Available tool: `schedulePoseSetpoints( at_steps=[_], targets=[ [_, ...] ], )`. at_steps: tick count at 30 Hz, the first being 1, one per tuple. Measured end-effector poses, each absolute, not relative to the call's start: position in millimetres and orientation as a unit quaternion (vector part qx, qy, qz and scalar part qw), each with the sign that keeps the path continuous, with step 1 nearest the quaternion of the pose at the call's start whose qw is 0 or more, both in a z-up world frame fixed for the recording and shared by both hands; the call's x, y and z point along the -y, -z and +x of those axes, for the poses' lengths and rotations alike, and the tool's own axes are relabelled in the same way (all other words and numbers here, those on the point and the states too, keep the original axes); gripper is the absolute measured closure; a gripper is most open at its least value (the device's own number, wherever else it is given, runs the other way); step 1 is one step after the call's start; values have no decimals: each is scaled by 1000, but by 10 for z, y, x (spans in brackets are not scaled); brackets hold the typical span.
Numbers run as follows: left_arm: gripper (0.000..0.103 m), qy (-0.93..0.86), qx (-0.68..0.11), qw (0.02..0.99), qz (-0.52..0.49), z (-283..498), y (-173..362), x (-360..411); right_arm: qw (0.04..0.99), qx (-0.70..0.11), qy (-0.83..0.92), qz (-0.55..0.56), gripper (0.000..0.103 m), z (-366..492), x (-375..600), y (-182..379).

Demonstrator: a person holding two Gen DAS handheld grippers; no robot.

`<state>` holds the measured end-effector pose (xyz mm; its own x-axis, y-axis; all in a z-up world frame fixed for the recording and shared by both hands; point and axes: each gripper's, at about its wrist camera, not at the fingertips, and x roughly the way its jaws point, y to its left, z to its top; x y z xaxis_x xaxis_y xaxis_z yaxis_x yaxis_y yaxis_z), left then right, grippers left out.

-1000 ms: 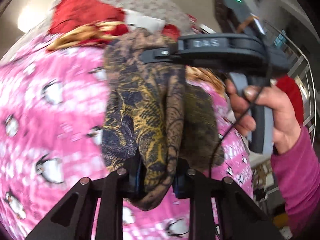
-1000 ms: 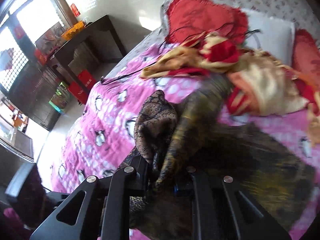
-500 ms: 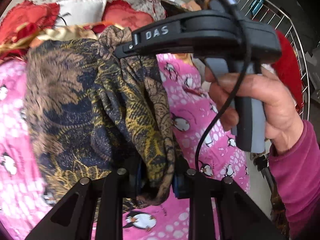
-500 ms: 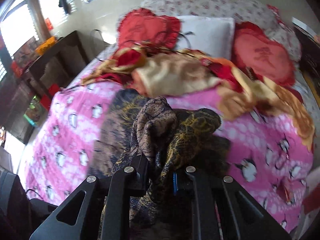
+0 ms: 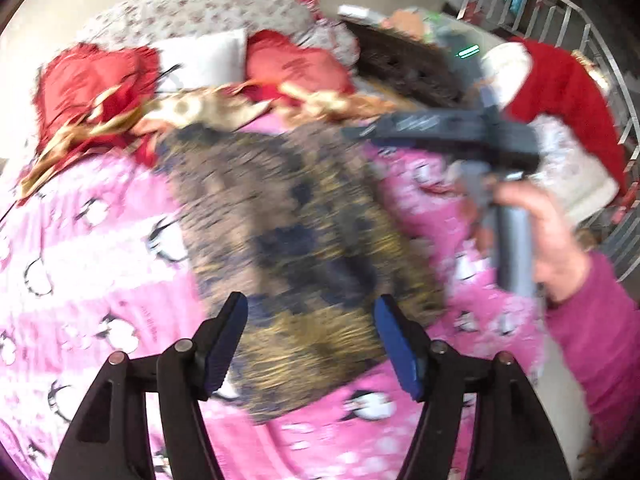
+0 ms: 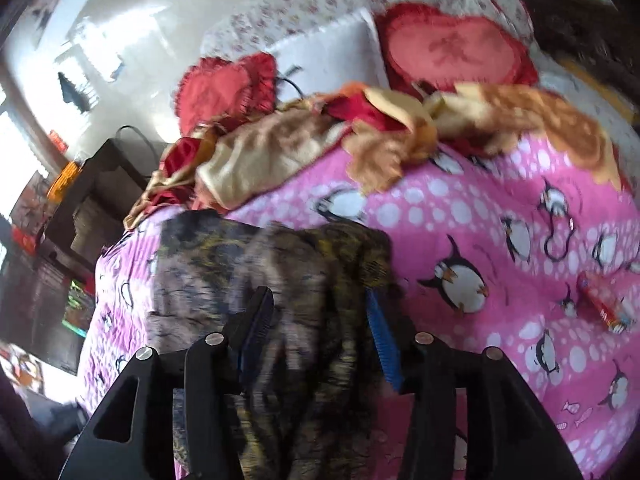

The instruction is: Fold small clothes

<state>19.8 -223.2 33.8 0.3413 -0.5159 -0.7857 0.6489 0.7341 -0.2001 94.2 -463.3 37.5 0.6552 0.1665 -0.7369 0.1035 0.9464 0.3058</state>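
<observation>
The dark patterned garment lies spread on the pink penguin bedspread, its long axis running from the bed's near edge toward the pillows. Its near hem sits directly below the left gripper, whose jaws have just been opening and stand wide, cloth beneath but not pinched. The right gripper has likewise just opened, apart over the garment's bunched side nearer the bed's right edge. Motion blur hides folds and edges; the garment's near end is cut off.
</observation>
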Motion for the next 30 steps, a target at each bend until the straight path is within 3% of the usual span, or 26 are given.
schedulePoseSetpoints(
  at_steps=[3, 5, 6, 7, 13, 19, 23, 24, 25, 30],
  targets=[
    [33, 338, -482, 805, 66, 296, -73, 2242, 909, -394, -16, 139, 51, 916, 4491, -445],
    [33, 334, -492, 801, 71, 242, 29, 2221, 893, -431, -22, 129, 52, 1040, 4439, -304],
    [33, 330, -498, 798, 79, 241, 107, 2265, 887, -444, -26, 126, 68, 1087, 4434, -232],
    [33, 330, -499, 797, 82, 251, 143, 2264, 887, -447, -14, 117, 94, 1098, 4458, -198],
    [33, 326, -509, 791, 87, 246, 339, 2312, 879, -447, 45, 158, 94, 1031, 4862, 20],
    [33, 328, -514, 789, 72, 266, 319, 2282, 869, -434, -30, 235, 66, 513, 4832, -199],
    [33, 321, -515, 792, 63, 280, 317, 2233, 859, -479, -42, 177, 64, 198, 4492, -62],
    [33, 318, -515, 794, 63, 274, 316, 2235, 851, -497, -43, 165, 74, 170, 4431, 43],
    [33, 318, -515, 794, 63, 264, 311, 2235, 850, -501, -39, 157, 93, 117, 4408, 100],
    [32, 308, -516, 797, 58, 249, 336, 2239, 861, -468, 5, 197, 98, -173, 4665, 177]
  ],
)
